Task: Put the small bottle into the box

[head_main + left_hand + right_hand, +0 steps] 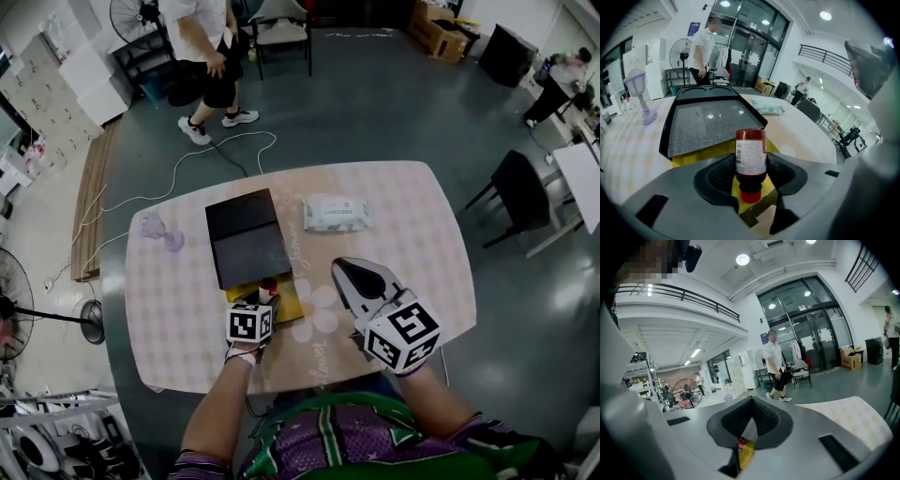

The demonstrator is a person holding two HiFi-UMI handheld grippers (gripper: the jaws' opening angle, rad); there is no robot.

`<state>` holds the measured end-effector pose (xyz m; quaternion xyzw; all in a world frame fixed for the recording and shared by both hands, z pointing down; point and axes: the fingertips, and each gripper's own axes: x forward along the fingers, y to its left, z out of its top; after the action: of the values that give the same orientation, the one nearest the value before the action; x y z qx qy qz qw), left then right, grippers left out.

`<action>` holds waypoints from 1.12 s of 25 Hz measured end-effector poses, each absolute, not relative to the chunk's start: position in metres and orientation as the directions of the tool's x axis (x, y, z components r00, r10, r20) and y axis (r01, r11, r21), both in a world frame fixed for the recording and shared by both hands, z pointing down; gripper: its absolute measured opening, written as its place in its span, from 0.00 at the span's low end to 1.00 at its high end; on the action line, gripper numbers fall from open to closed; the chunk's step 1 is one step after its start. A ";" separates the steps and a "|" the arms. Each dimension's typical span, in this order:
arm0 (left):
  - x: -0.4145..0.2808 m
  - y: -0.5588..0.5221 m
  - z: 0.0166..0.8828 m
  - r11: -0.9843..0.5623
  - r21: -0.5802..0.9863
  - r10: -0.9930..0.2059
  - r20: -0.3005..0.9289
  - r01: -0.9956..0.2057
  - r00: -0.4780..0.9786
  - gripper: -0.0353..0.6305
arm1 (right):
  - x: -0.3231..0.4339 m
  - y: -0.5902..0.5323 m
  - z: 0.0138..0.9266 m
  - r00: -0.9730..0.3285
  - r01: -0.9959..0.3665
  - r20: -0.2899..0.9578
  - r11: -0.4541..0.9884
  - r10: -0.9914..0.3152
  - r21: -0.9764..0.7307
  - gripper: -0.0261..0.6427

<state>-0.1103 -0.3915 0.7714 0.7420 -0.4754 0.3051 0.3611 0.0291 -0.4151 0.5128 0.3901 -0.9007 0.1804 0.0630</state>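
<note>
The small bottle, dark with a white label and a red cap turned toward the camera, sits between the jaws of my left gripper, which is shut on it. It hangs just over the near part of the yellow box, whose far part lies under a black lid. From the head view, the left gripper holds the bottle at the yellow box, in front of the black lid. My right gripper hovers to the right, shut and holding nothing; its jaws meet.
A pack of wet wipes lies behind the right gripper. A small purple lamp stands at the table's left. A person stands on the floor beyond the table, with chairs and a cable nearby.
</note>
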 end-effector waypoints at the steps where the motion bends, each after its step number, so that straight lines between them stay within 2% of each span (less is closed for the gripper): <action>1: -0.110 -0.391 0.775 -0.291 0.240 -0.474 0.805 -0.926 0.357 0.40 | 0.030 -0.416 0.514 -0.687 -0.726 0.257 0.629 -0.679 -0.277 0.05; 9: -0.096 -0.391 0.804 -0.345 0.239 -0.350 0.864 -0.908 0.360 0.40 | 0.031 -0.416 0.524 -0.693 -0.721 0.274 0.630 -0.667 -0.290 0.05; 15: -0.092 -0.392 0.814 -0.363 0.240 -0.306 0.882 -0.900 0.359 0.40 | 0.035 -0.414 0.530 -0.685 -0.728 0.283 0.620 -0.671 -0.292 0.05; 28: -0.086 -0.394 0.812 -0.386 0.232 -0.290 0.888 -0.893 0.356 0.40 | 0.042 -0.406 0.530 -0.661 -0.750 0.297 0.593 -0.690 -0.293 0.05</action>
<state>-0.0862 -0.3943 0.8119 0.7312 -0.4045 0.3977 0.3788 0.0416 -0.4058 0.5304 0.4049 -0.8891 0.1994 0.0762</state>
